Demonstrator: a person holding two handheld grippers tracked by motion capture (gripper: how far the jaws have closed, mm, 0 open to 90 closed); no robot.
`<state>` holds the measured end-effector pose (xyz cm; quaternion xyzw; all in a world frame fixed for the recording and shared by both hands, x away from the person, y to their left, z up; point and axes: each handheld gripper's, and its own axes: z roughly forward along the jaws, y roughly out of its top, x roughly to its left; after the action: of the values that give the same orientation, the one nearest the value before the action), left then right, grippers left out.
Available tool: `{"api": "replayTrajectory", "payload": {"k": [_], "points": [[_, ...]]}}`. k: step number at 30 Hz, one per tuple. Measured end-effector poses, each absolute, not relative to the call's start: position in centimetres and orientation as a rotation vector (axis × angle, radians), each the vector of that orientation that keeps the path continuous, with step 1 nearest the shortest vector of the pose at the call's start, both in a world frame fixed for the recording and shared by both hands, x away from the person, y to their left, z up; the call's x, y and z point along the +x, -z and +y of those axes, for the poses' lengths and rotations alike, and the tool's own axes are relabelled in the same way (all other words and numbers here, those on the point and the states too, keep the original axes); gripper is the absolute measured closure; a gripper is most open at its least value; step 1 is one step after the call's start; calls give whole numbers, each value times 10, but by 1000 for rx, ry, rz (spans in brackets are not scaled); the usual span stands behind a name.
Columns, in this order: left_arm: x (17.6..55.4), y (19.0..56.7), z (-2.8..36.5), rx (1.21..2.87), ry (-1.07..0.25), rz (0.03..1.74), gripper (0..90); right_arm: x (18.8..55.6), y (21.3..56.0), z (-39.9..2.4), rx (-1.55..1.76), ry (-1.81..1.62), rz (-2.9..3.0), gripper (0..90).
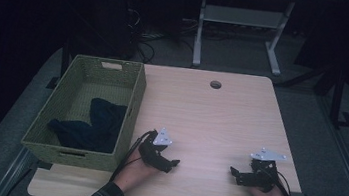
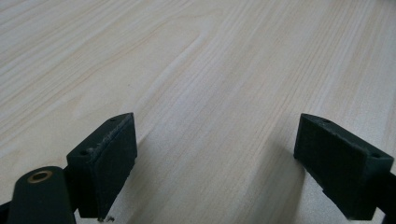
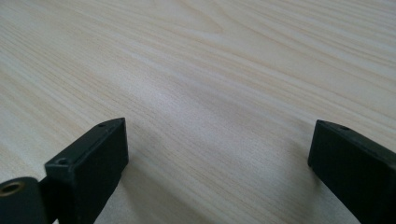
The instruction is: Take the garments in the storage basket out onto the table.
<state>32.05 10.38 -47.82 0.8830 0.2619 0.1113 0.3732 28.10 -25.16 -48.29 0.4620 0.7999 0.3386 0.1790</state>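
A green woven basket (image 1: 131, 104) stands at the table's left, and a dark blue cloth (image 1: 89, 127) lies crumpled inside it. Just right of the basket's near corner, my left gripper (image 1: 173, 165) rests low over the wooden table (image 1: 210, 117), pointing toward the middle. Its jaws stand wide apart in the left gripper view (image 2: 215, 158), with only bare wood between them. Near the table's front right, my right gripper (image 1: 233, 174) points left toward the other one. It is open too (image 3: 219, 168), nothing between its pads.
A round cable hole (image 1: 215, 84) sits near the table's far edge. Beyond the table, on the dark floor, stand the grey legs of another desk (image 1: 199, 35) and some cables. Bare wood lies between and ahead of the grippers.
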Motion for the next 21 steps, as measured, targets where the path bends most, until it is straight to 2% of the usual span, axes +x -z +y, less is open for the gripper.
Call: {"api": "replayTrajectory", "payload": {"k": [21], "points": [[325, 473, 110, 2244, -274, 727, 133, 281, 483, -252, 1305, -958, 2262, 44]]}}
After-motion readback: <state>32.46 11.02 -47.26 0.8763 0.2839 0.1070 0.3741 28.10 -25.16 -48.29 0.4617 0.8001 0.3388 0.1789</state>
